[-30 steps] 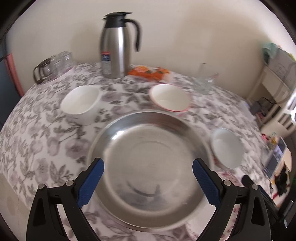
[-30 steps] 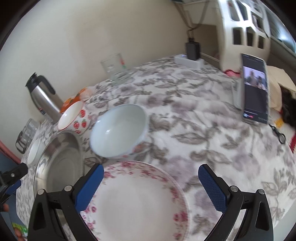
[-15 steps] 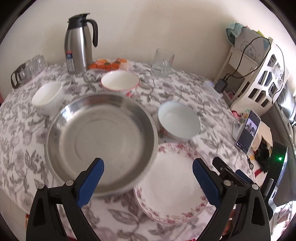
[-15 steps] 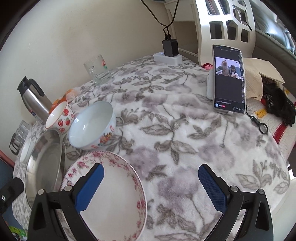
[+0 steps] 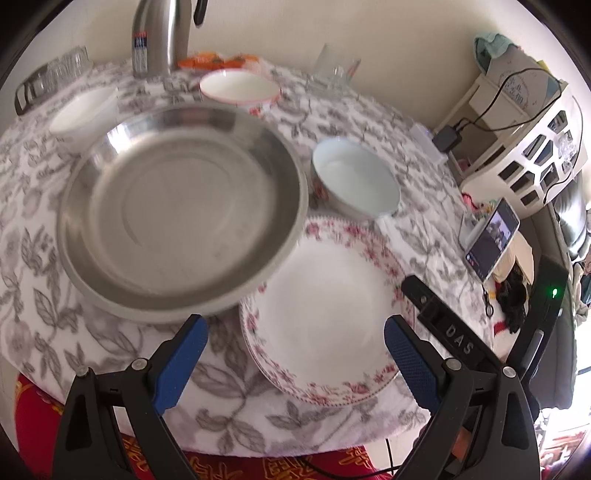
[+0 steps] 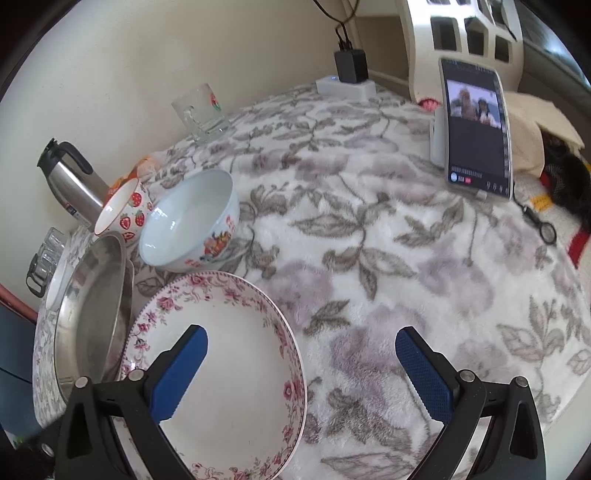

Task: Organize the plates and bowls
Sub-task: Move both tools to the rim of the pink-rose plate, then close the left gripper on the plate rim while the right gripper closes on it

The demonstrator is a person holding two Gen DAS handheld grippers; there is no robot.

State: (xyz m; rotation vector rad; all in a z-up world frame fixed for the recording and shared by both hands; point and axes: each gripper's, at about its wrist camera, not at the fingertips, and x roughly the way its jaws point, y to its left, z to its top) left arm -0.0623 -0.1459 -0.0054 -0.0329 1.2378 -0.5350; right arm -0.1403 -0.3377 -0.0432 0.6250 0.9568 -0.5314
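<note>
A large steel plate (image 5: 181, 210) lies on the flowered tablecloth, seemingly stacked on a second steel plate. To its right lies a white plate with a pink flower rim (image 5: 325, 314), also in the right wrist view (image 6: 221, 354). Behind it stands a pale blue bowl (image 5: 354, 177) (image 6: 188, 218), farther back a strawberry bowl (image 5: 240, 86) (image 6: 123, 206) and a white bowl (image 5: 83, 110). My left gripper (image 5: 295, 343) is open and empty above the table's near edge, over the flowered plate. My right gripper (image 6: 301, 354) is open and empty over that plate's right rim.
A steel thermos (image 5: 159, 35) (image 6: 72, 181), orange snack packets (image 5: 218, 59), a glass mug (image 5: 334, 70) (image 6: 201, 110) and small glasses (image 5: 48, 75) stand at the back. A phone on a stand (image 6: 476, 129) and a charger (image 6: 349, 74) are at the right. The table edge (image 5: 258, 446) is near.
The left gripper has drawn back toward the table's near edge and swung right, over the flowered plate. The right gripper has shifted slightly closer to that plate. Both stayed open.
</note>
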